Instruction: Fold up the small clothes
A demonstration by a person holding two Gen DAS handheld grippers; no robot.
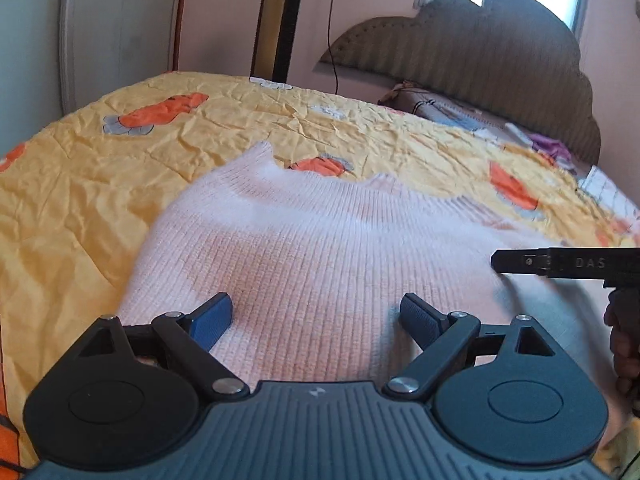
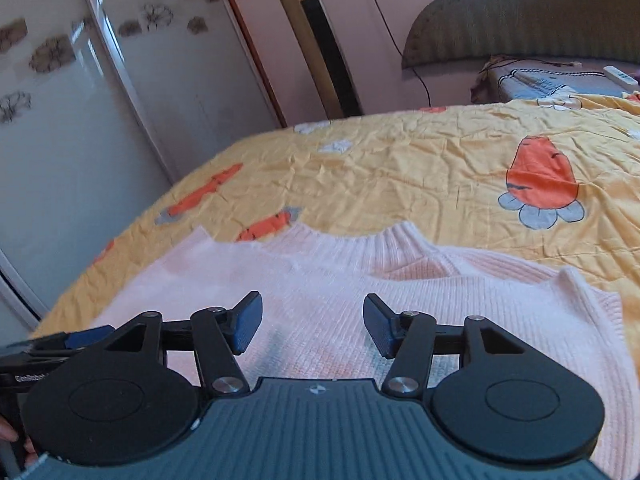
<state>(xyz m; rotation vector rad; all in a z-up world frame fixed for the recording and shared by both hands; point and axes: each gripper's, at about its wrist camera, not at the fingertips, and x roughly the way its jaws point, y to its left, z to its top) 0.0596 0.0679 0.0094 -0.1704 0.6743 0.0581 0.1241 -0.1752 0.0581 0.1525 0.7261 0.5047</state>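
A pale pink ribbed knit sweater (image 1: pixel 320 248) lies flat on the bed, its collar edge toward the far side. My left gripper (image 1: pixel 316 320) hovers over the sweater's near part with its blue pads wide apart and nothing between them. In the right wrist view the same sweater (image 2: pixel 460 300) spreads under my right gripper (image 2: pixel 313 326), which is open and holds nothing. The right gripper's black body (image 1: pixel 568 265) juts in at the right edge of the left wrist view. The left gripper's body (image 2: pixel 60 344) shows at the lower left of the right wrist view.
A yellow bedspread (image 1: pixel 100 184) with orange carrot prints covers the bed. A grey padded headboard (image 1: pixel 480 52) and folded bedding (image 1: pixel 460 114) lie at the far right. A tall gold fan (image 2: pixel 316 40) and white wardrobe doors (image 2: pixel 100 100) stand beyond the bed's edge.
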